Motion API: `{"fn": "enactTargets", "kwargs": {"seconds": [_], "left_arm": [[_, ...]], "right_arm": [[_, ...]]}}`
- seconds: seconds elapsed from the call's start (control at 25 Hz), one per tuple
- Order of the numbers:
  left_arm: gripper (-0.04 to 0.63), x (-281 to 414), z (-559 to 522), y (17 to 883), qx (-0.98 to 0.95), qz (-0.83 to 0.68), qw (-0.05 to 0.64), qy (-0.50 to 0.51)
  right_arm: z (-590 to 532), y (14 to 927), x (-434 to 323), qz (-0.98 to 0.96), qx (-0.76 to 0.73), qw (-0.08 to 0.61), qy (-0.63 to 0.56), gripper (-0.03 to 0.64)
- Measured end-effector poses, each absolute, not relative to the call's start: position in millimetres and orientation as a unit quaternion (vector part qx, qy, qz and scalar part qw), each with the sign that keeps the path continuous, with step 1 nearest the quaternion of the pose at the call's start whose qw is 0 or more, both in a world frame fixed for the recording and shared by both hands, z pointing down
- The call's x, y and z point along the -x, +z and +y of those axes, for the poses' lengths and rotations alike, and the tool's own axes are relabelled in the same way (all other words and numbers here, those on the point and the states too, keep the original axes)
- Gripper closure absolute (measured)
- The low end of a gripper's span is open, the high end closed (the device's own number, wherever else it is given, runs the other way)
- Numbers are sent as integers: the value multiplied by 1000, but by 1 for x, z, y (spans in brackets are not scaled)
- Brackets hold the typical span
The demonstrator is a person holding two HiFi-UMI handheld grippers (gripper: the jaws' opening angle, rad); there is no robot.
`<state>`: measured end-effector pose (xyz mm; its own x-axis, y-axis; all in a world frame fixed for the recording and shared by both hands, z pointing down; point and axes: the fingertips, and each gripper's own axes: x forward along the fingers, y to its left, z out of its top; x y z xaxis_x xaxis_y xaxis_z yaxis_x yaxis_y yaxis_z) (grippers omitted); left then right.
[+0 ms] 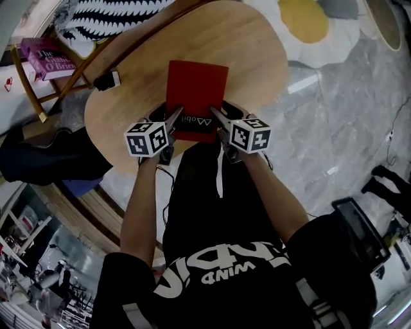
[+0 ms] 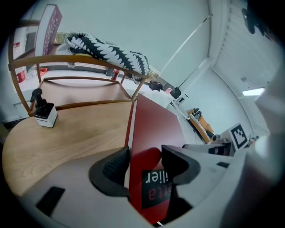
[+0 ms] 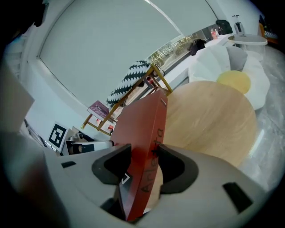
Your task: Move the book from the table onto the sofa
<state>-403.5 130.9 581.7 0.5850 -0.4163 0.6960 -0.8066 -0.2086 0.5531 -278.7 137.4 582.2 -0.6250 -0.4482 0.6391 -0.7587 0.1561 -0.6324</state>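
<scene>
- The red book (image 1: 196, 90) is held up over the near half of the round wooden counter (image 1: 263, 51). Its near edge reaches past the counter's near edge toward the person.
- The left tool (image 1: 174, 119) is clamped on the book's near left corner. In the left gripper view one pad sits against the page edge and the other on the red cover, with a printed label between them.
- The right tool (image 1: 216, 117) is clamped on the near right corner. In the right gripper view the book stands edge-on between the two pads, with the lettering on its spine facing the camera.
- Both tools angle downward and inward, so their tips converge on the book's near edge. The marker cubes (image 1: 148, 138) sit side by side just off the counter's near edge, on the person's side.
- The person's bare forearms (image 1: 144, 205) run up from the bottom of the head view to the tools.
- A small black-and-white device (image 1: 106, 80) stands near the counter's left edge, well apart from the book.
- Beyond that left edge is a wooden frame (image 1: 77, 71), with a purple book (image 1: 45, 58) on its far side.
- A black-and-white striped cushion (image 1: 109, 16) lies past the counter's far left edge.
- A white pad with a yellow centre (image 1: 308, 22) lies on the floor past the far right edge.
</scene>
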Motion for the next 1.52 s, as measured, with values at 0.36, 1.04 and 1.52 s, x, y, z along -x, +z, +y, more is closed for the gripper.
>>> {"fn": "enactTargets", "kwargs": {"seconds": [0.36, 1.04, 1.52], "left_arm": [[357, 366, 133, 515, -761, -402, 464, 208], [359, 171, 145, 460, -830, -268, 417, 255], [359, 36, 184, 447, -852, -178, 399, 288]], "right_arm": [[145, 516, 241, -744, -433, 120, 495, 431], [197, 458, 55, -663, -568, 29, 486, 433], [256, 439, -70, -600, -641, -16, 478, 434]]}}
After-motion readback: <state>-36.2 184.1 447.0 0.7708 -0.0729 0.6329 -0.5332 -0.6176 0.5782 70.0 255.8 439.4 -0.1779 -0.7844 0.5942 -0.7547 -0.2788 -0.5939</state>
